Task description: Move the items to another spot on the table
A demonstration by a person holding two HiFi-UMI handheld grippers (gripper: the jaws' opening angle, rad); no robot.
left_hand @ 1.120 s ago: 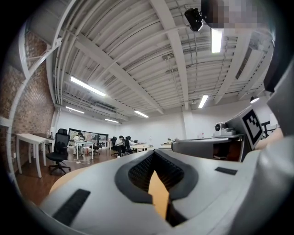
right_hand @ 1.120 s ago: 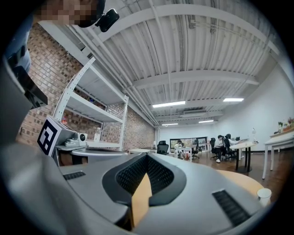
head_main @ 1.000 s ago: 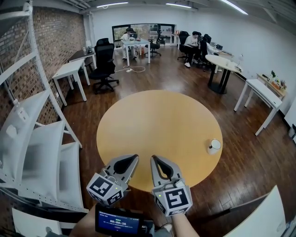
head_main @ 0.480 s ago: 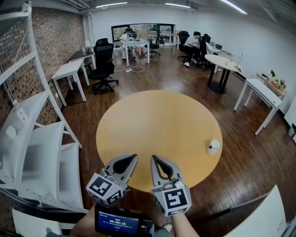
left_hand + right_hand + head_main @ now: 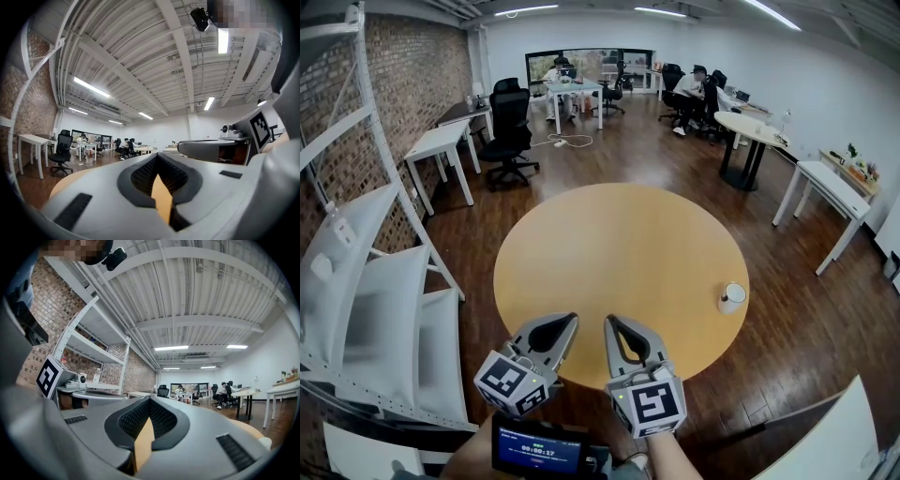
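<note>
Two grippers hang over the near edge of one round table (image 5: 619, 244). The left gripper (image 5: 566, 323) and the right gripper (image 5: 611, 324) sit side by side, each with its jaws pressed together on nothing. One white cup (image 5: 732, 297) stands at the table's rim, ahead of the right jaws and well off to their right. Left of the left jaws is a white shelf rack (image 5: 366, 281).

White shelving (image 5: 358, 281) left, against brick wall (image 5: 422, 75); black office chair (image 5: 512, 127) beside white desk (image 5: 441, 142).
</note>
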